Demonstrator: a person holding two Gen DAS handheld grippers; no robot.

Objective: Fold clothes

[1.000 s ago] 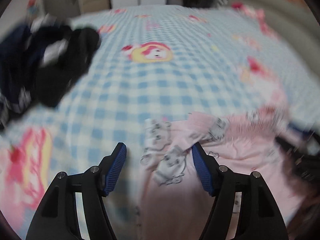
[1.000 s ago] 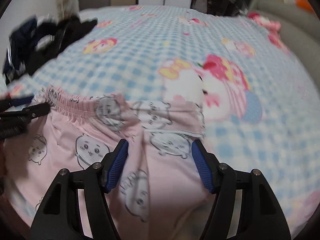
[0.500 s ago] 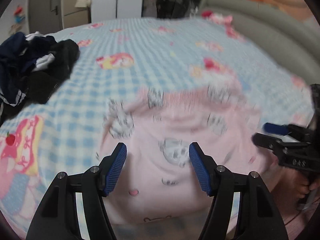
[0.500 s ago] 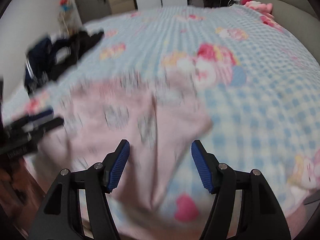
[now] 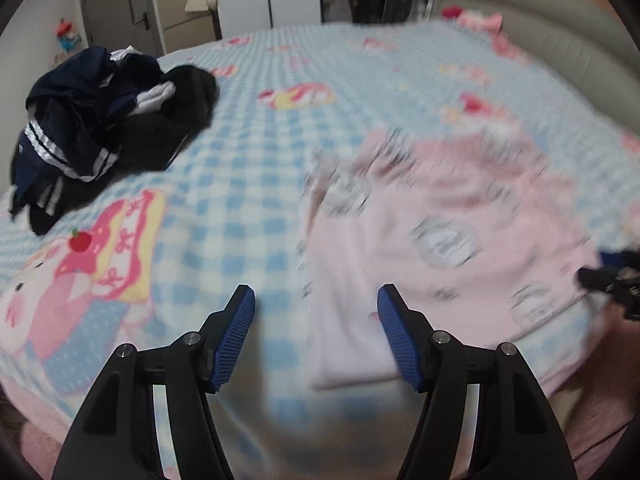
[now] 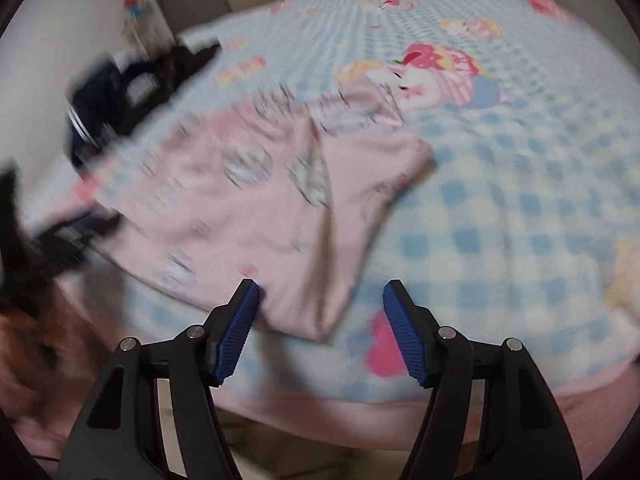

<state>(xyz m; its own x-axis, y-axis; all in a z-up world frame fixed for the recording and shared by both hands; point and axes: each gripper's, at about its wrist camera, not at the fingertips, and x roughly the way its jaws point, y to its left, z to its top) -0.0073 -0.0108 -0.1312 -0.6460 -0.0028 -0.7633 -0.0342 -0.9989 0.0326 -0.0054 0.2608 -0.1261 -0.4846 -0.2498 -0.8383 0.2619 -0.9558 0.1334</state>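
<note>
While both shots are pretty blurry, you can still see the pink shorts point(image 5: 440, 240) with the grey cartoon print lying spread on the blue checked bed point(image 5: 248, 152), center-right in the left wrist view. Left gripper point(image 5: 316, 312) has its jaws wide apart with nothing in them, same for the right gripper point(image 6: 320, 308), hovering over the shorts' near edge. Dark clothes pile point(image 5: 100, 120) sits upper left, well apart.
</note>
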